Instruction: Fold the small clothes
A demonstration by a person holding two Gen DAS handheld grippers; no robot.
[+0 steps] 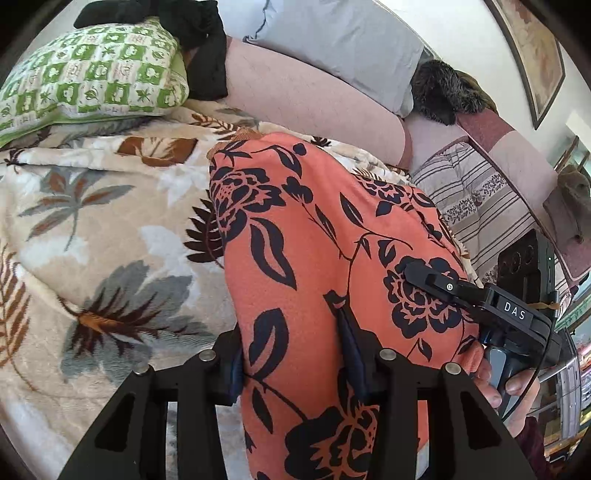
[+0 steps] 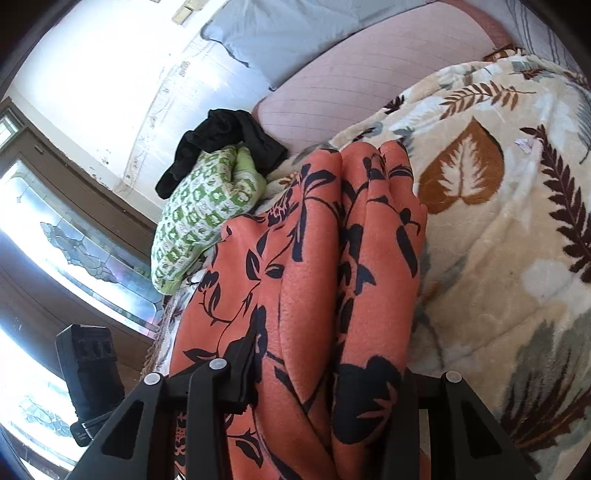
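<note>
Gripping orange floral garment (image 1: 314, 258); hand (image 1: 506, 384) left-view only, seemingly

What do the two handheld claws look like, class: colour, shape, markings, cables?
Both claws, left claw and right claw, are matte black, with angular frames and silver round pins. The right claw carries a white "DAS" label and a thin black cable.

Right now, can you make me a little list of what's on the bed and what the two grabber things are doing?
surface: leaf-print blanket
main item: orange cloth with black flowers, bunched and lifted
left gripper: shut on the orange cloth
right gripper: shut on the same cloth, gathered in folds
also on bed: green checked cloth, black garment on top of it
behind: pink bolster, grey pillow
person: a hand holding the right gripper's handle
</note>
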